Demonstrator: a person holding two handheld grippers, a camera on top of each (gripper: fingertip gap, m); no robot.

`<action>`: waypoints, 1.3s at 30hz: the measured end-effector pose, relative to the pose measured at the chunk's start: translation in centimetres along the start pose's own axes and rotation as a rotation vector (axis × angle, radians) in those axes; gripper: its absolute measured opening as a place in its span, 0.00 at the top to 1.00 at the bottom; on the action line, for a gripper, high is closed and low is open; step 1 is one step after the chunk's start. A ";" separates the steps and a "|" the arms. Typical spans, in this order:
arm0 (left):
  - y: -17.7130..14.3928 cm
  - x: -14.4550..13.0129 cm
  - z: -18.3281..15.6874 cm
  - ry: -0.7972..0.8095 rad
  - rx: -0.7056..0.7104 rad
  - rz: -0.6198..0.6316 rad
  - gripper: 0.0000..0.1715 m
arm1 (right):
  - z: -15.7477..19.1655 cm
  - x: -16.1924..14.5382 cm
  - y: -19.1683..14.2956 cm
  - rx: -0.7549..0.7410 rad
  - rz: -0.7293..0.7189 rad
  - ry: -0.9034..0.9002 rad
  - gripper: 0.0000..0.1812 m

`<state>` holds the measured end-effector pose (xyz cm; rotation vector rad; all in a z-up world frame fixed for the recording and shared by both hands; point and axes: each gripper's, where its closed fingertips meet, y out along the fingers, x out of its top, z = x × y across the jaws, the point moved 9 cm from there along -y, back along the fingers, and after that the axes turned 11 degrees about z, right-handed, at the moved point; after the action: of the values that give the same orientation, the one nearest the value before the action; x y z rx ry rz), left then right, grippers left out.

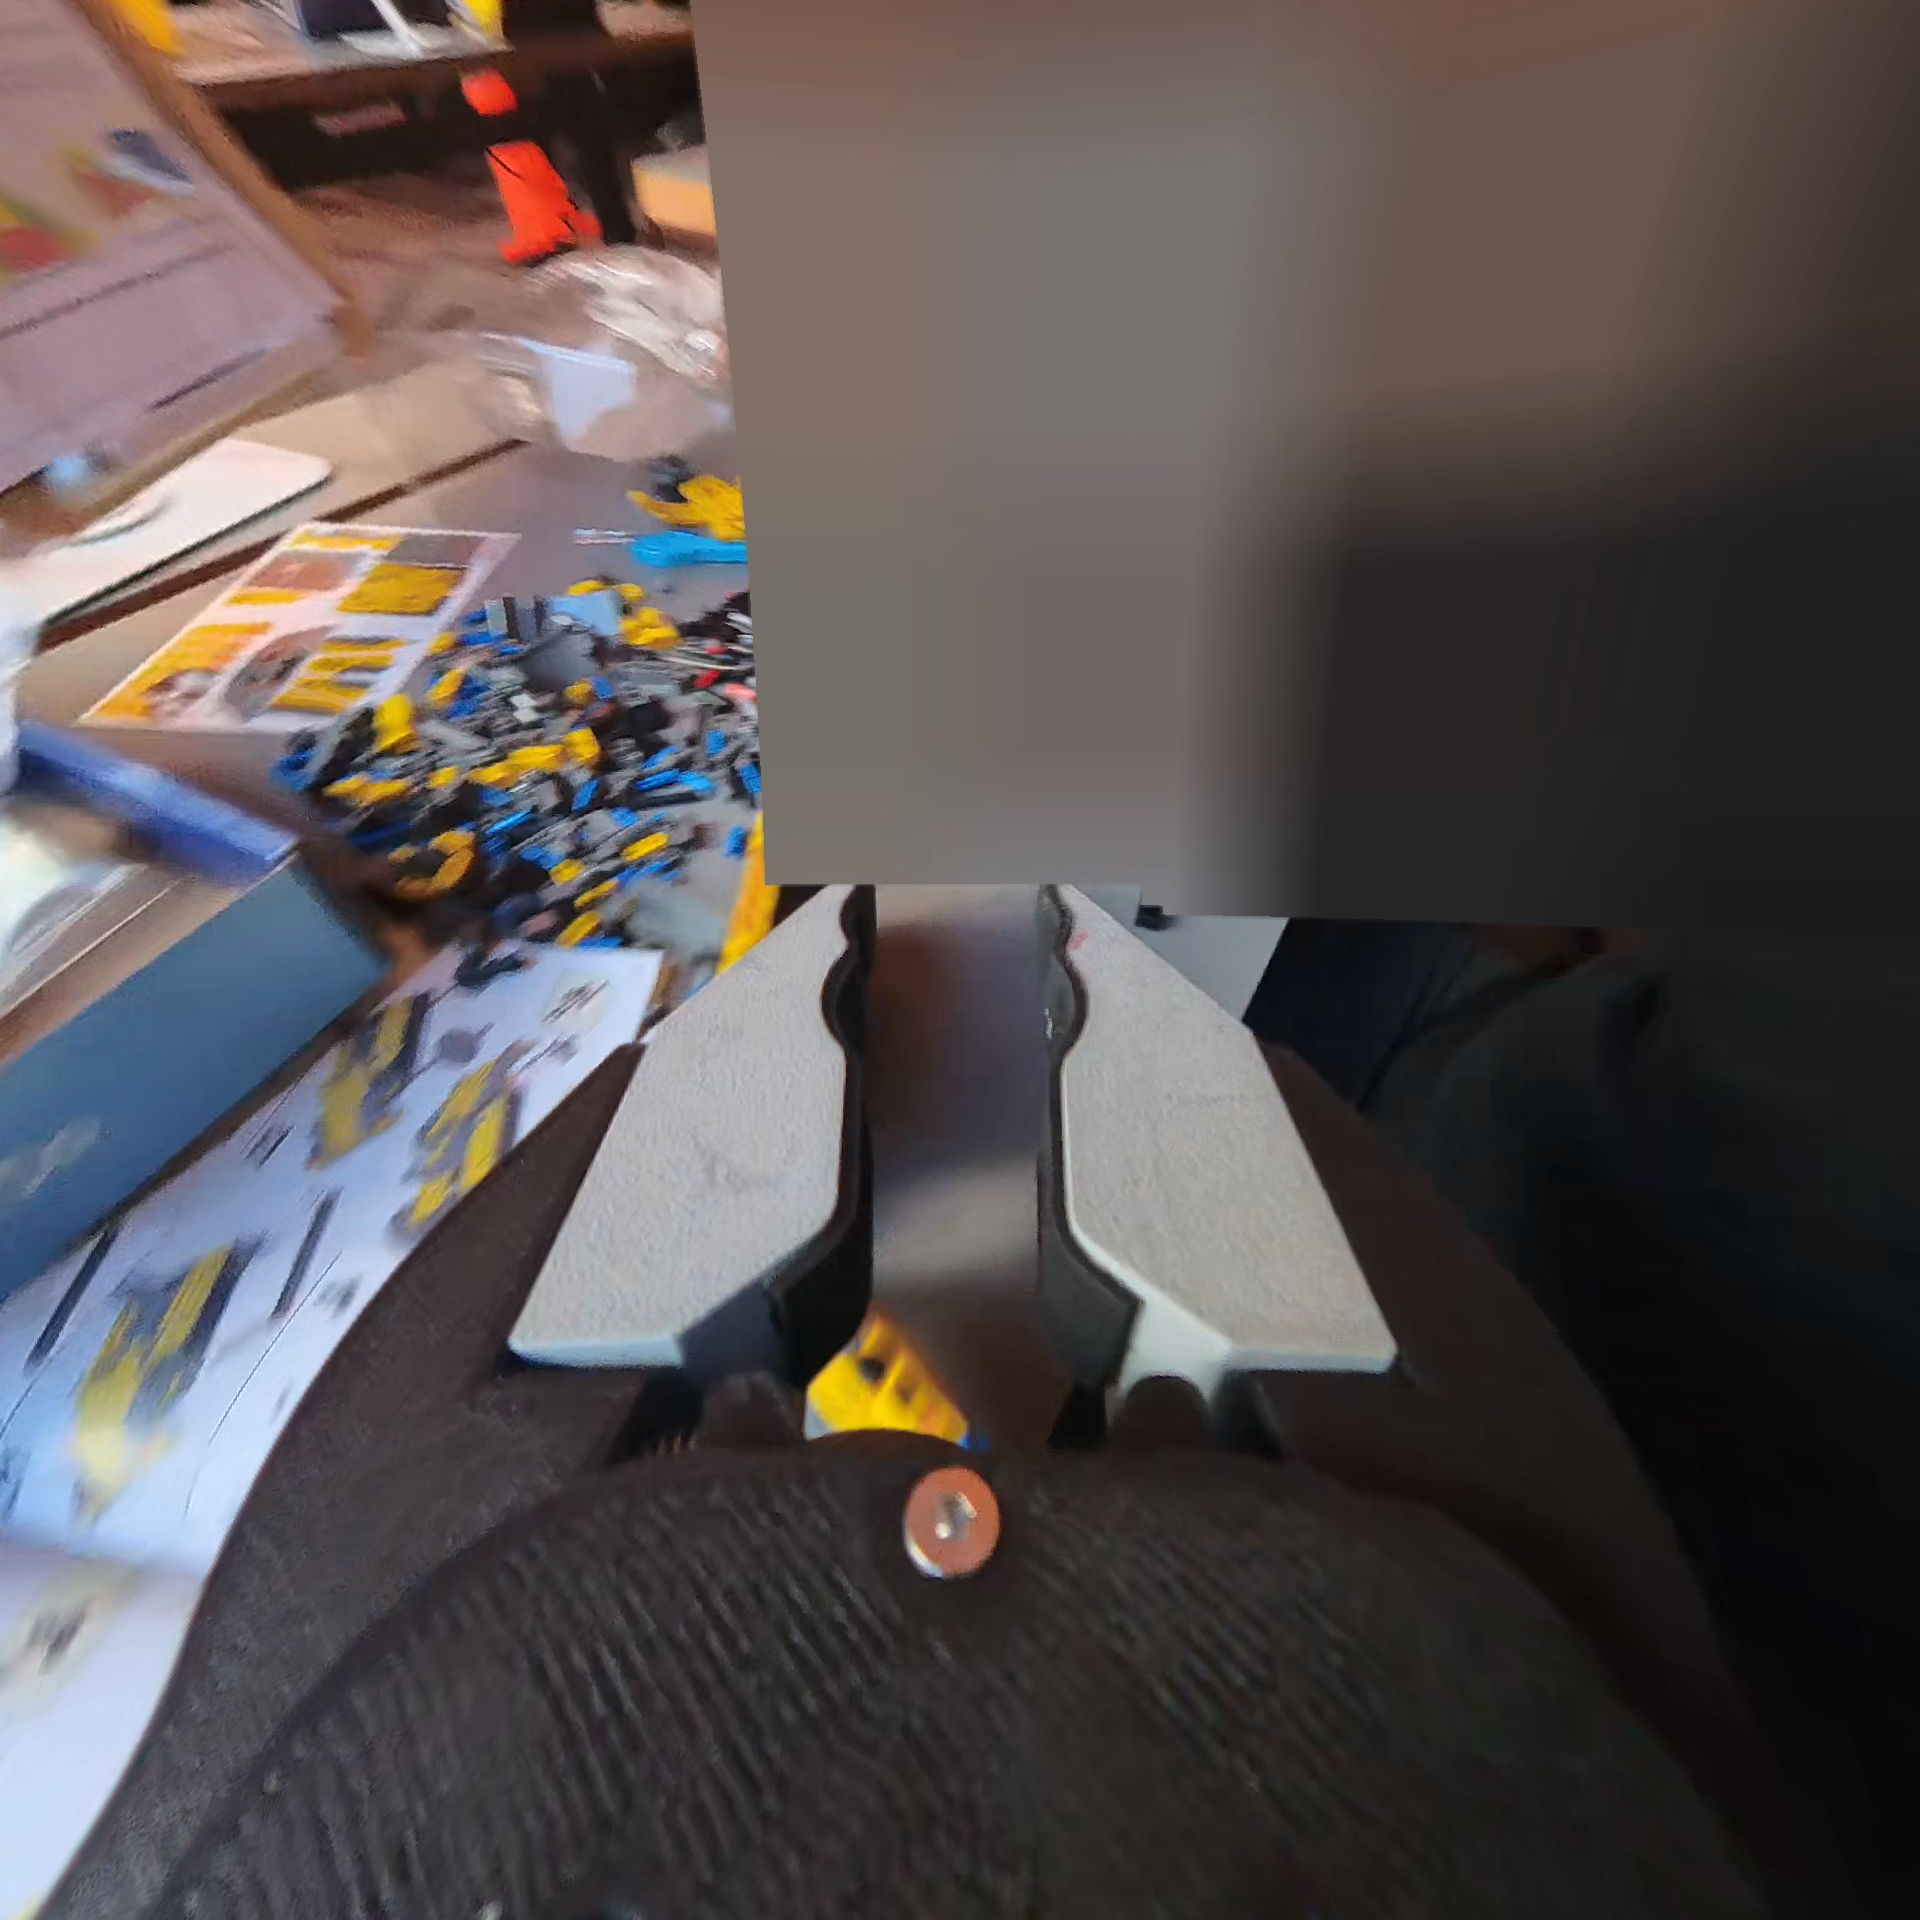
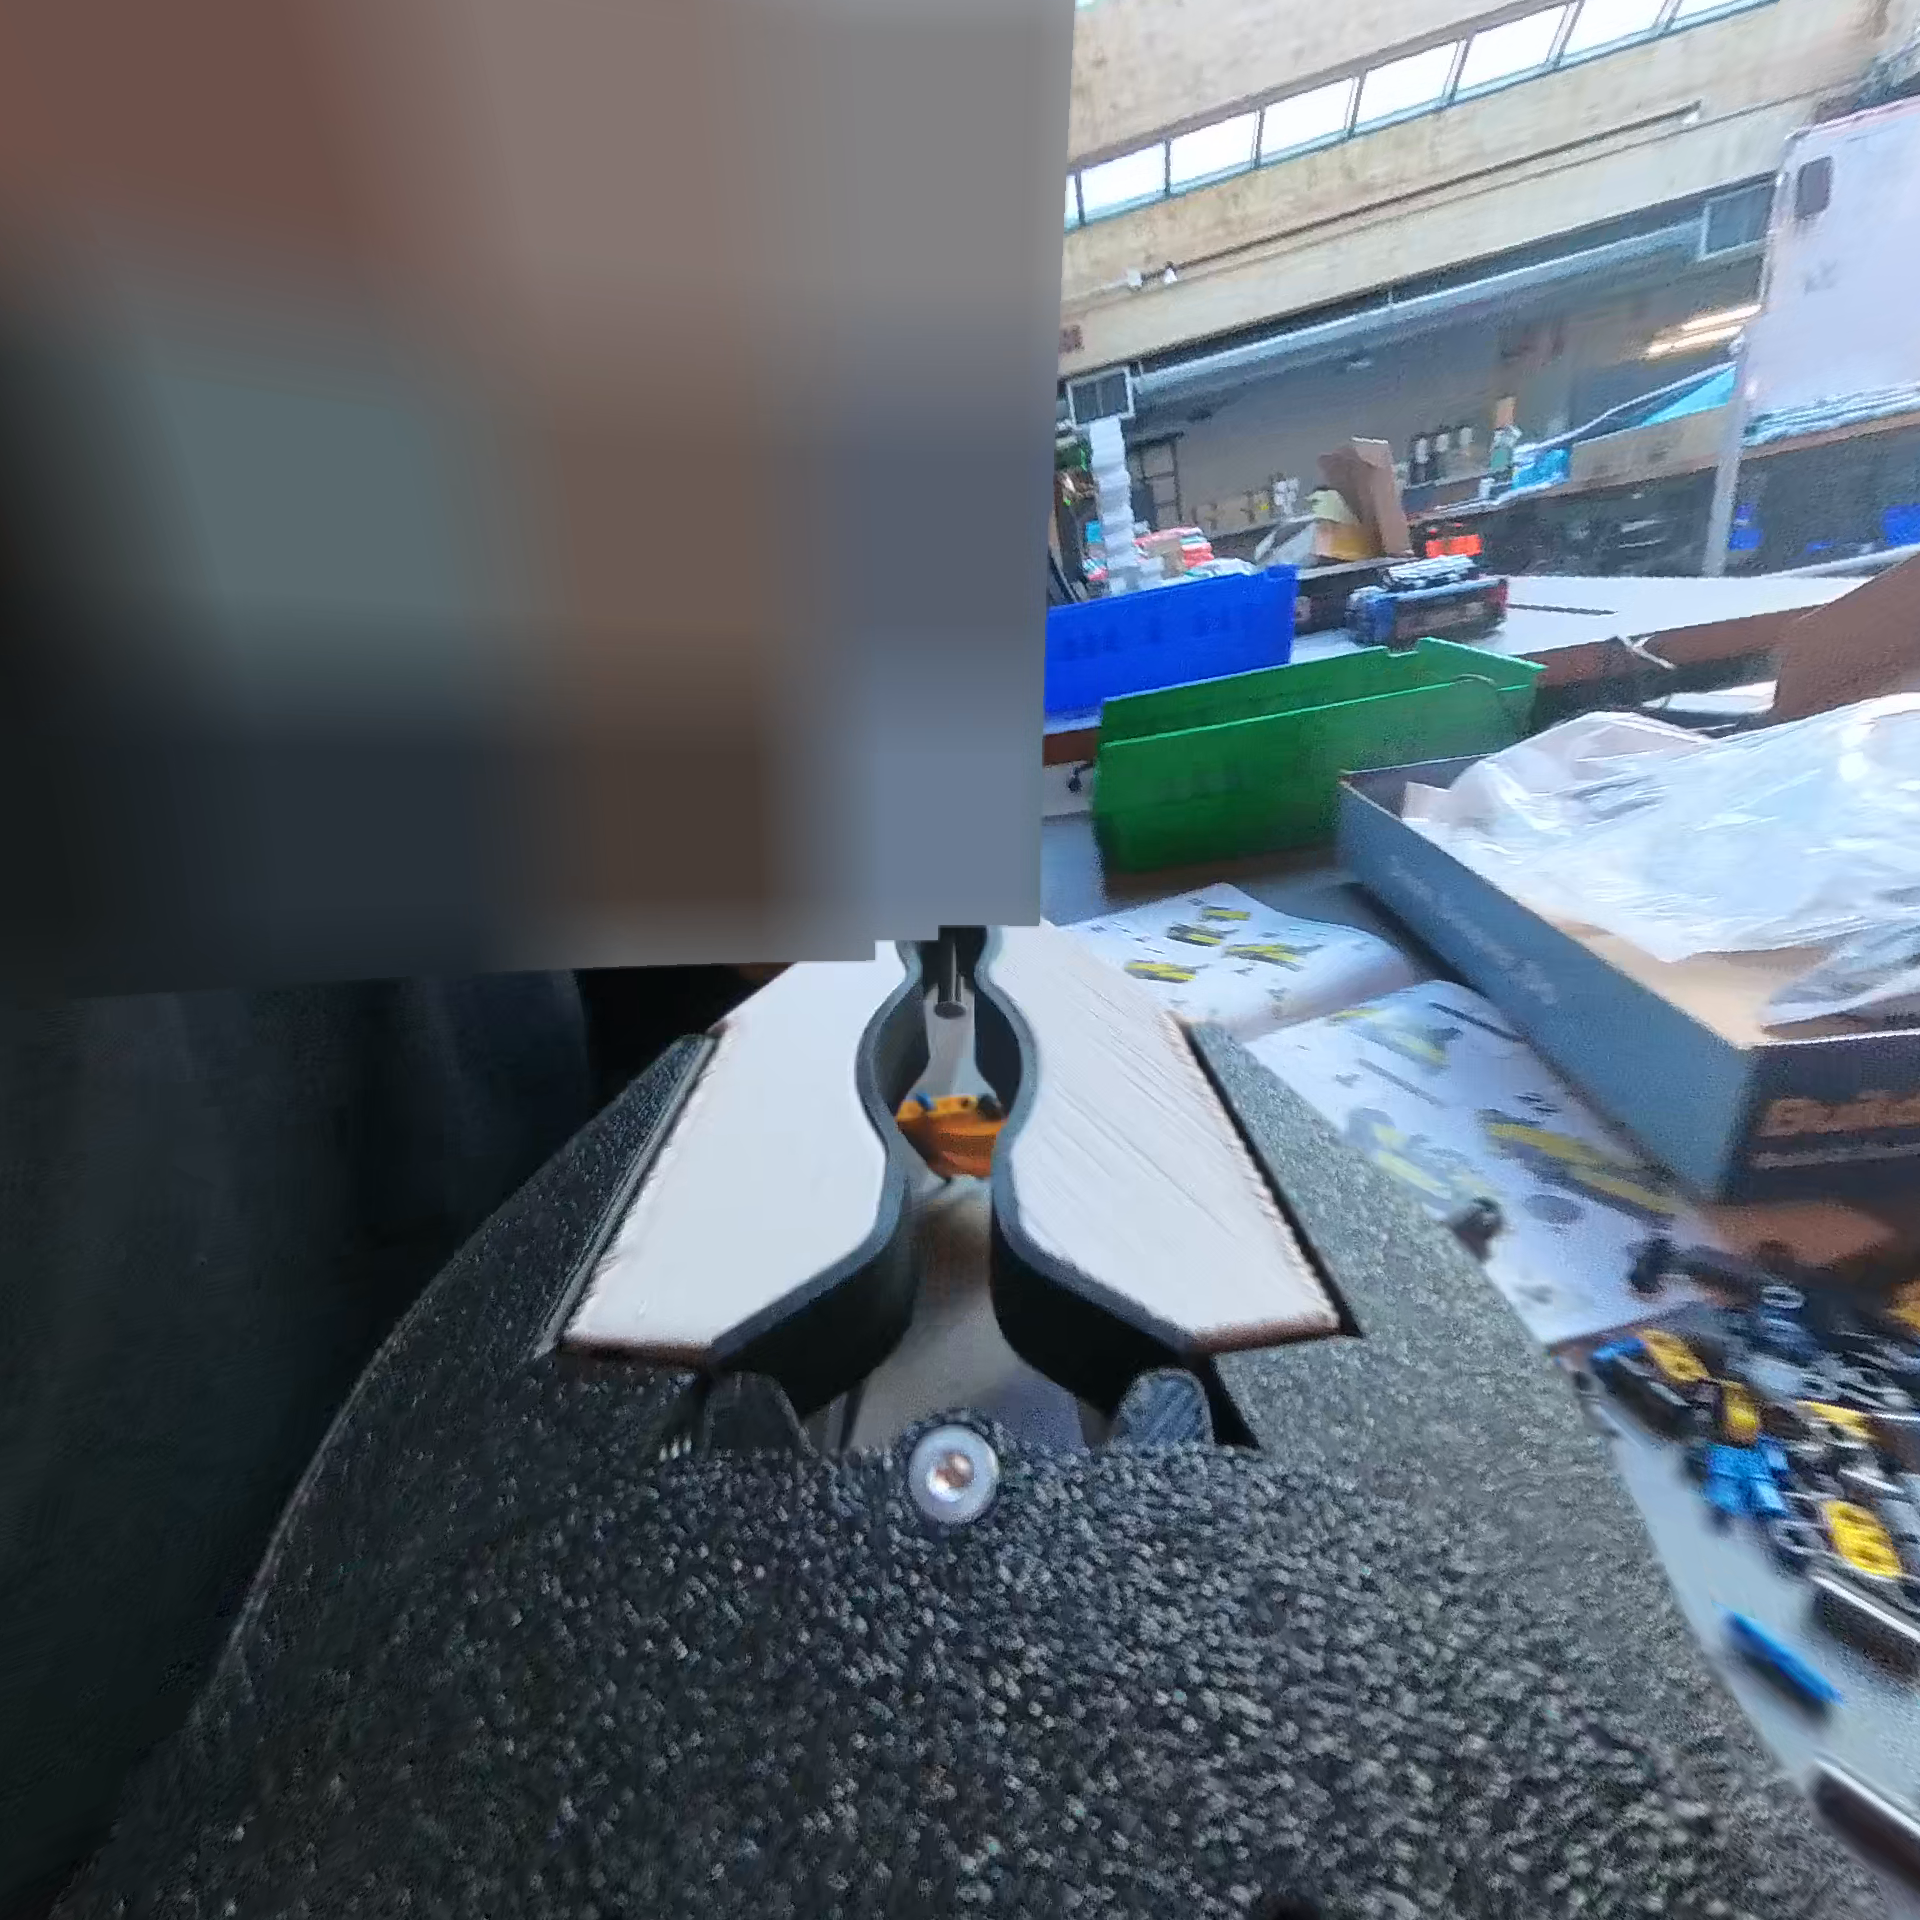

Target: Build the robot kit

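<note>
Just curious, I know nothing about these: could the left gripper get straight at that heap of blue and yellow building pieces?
Probably not straight away. The left gripper points past the heap of pieces, which lies off to its left; nothing seems to block a swing over.

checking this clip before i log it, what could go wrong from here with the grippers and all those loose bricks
The right gripper seems to pinch a thin dark pin right at its tips; such a shallow hold could slip. The left gripper is open, and its view is motion-blurred, so a fast swing might scatter the brick pile. A dropped pin would be hard to spot among the loose bricks.
</note>
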<state>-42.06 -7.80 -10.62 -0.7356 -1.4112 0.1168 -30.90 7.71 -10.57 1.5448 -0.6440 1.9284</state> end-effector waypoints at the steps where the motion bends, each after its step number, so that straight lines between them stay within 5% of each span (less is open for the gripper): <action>1: 0.8 0.6 -0.7 0.017 -0.005 0.016 0.84 | 0.2 0.1 -0.1 0.015 -0.013 0.026 1.00; 12: 2.7 3.9 -3.4 -0.085 -0.155 -0.117 0.90 | 1.3 0.3 -1.3 0.257 -0.225 0.352 1.00; 19: 2.5 4.1 -2.4 -0.250 -0.229 -0.213 0.90 | 1.3 -0.6 0.0 0.192 -0.165 0.307 1.00; 23: 2.8 3.5 -1.8 -0.305 -0.283 -0.224 1.00 | 0.8 -1.0 0.1 0.153 -0.149 0.302 1.00; 30: 3.9 2.5 -0.7 -0.172 -0.030 0.004 1.00 | -0.5 -0.7 -2.0 -0.080 0.087 0.135 1.00; 34: 4.8 2.5 -1.4 -0.025 0.089 0.124 1.00 | 0.6 0.0 -1.5 -0.215 0.261 -0.058 0.89; 39: 5.4 2.5 -2.0 0.034 0.131 0.162 1.00 | 1.0 -0.6 -0.9 -0.230 0.340 -0.114 0.98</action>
<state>-37.86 -3.14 -11.33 -0.7389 -1.2979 0.3187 -29.50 7.55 -10.89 1.4793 -1.2000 1.9280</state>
